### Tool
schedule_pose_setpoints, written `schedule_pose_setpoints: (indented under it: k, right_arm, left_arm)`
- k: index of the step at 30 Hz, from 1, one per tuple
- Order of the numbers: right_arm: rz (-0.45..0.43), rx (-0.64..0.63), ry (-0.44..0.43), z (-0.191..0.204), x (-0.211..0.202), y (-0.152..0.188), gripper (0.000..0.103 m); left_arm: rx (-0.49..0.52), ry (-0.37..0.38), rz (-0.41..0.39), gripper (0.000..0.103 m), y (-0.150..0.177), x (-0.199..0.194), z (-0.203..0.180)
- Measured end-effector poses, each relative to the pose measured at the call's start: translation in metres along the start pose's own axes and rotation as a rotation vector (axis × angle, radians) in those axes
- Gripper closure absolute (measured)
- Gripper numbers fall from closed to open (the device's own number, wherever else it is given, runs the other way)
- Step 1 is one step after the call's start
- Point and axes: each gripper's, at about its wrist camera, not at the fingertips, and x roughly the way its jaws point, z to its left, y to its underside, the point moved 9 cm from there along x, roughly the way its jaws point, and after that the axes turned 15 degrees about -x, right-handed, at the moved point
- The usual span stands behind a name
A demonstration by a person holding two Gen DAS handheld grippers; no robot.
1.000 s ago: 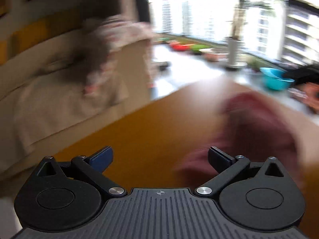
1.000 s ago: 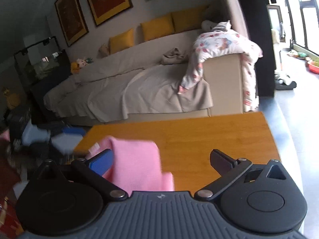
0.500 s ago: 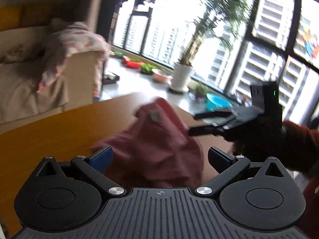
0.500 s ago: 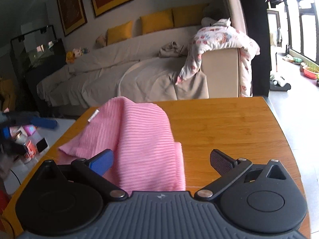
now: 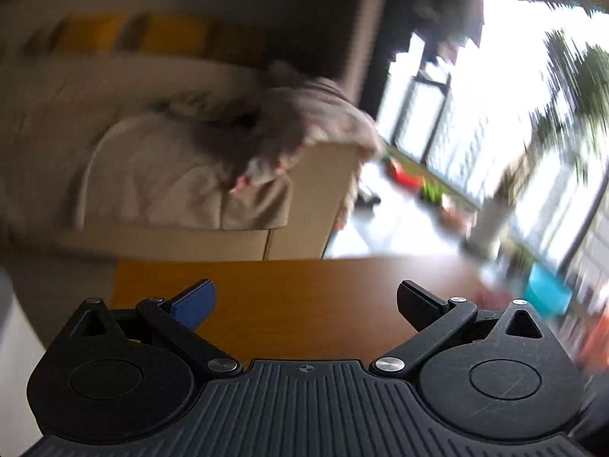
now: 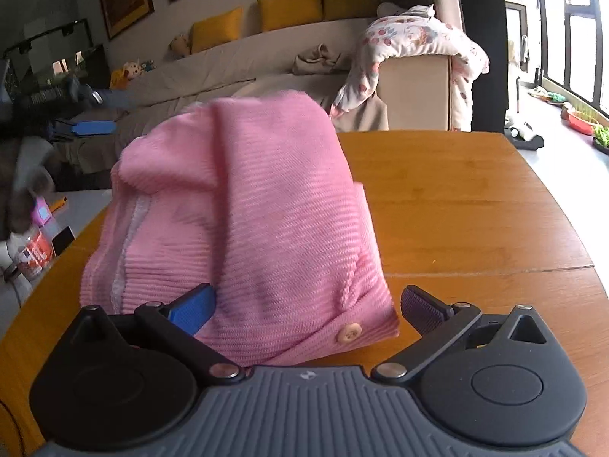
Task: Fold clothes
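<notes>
My right gripper (image 6: 304,310) hovers with fingers spread and empty around a bunched pink cardigan (image 6: 243,228) on the wooden table (image 6: 456,205), while my left gripper (image 5: 304,306), also spread and empty, points elsewhere, so a one-sided pinch may drag the heap askew.

A wooden table (image 6: 456,205) carries a heaped pink knit garment (image 6: 247,209), apparently unfolded.

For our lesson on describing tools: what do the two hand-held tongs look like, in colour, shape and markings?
Both match. The left tongs and right tongs each have a grey ribbed body with a small centre mark, two round black discs, and black link arms with silver pivot pins. One finger wears a blue pad, the other a dark ridged pad. No cables or sleeves show.
</notes>
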Motion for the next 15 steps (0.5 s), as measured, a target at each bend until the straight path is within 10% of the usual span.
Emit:
schedule_pose_setpoints:
  k: [4,9,15]
  right_arm:
    - [0.021,0.086,-0.056,-0.007,0.003,0.005,0.000]
    - [0.042,0.167,-0.094,-0.013,-0.003,0.007,0.000]
    - [0.001,0.219,-0.165,-0.012,-0.024,0.004,0.000]
  left_arm:
    - [-0.060,0.128,0.063,0.000,-0.004,-0.013,-0.002]
    - [0.181,0.340,0.269,0.000,0.059,0.006,-0.087]
    - [0.334,0.341,0.432,0.000,0.114,0.081,-0.126]
